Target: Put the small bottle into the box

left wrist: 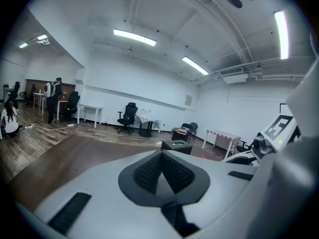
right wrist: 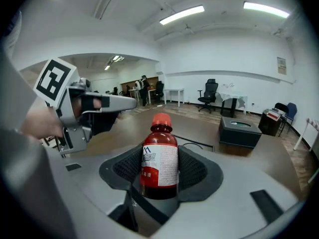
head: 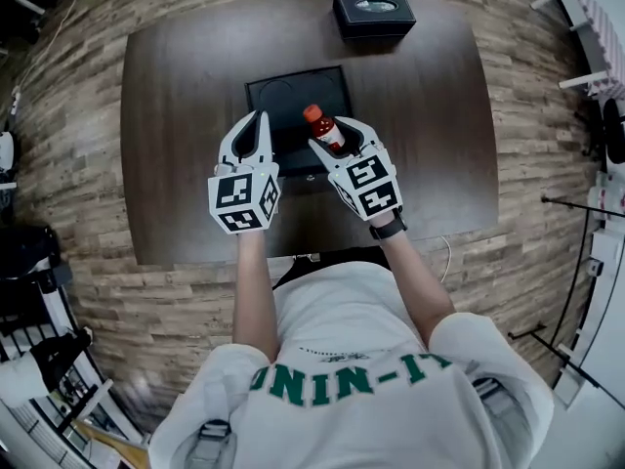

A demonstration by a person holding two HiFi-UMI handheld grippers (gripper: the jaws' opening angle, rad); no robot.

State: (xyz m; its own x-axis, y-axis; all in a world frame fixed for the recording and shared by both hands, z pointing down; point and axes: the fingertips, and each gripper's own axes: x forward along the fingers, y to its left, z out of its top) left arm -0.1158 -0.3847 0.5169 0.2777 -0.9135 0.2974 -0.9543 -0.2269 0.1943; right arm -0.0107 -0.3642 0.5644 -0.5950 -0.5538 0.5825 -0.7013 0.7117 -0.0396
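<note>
Where the dark worktop [head: 166,115] spreads out, a shallow black box [head: 283,86] lies at centre, with a tissue box [head: 374,13] beyond it. Left hand-held gripper [head: 256,125] — jaws together, nothing between. Right hand-held gripper [head: 339,137] clamped on the red-capped small bottle [head: 323,128] — over the box's right part.

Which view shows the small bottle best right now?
Right gripper view: the small bottle stands upright and large between the pads, red cap and label clear. Head view shows it small, against the box. Left gripper view: nothing clear.
</note>
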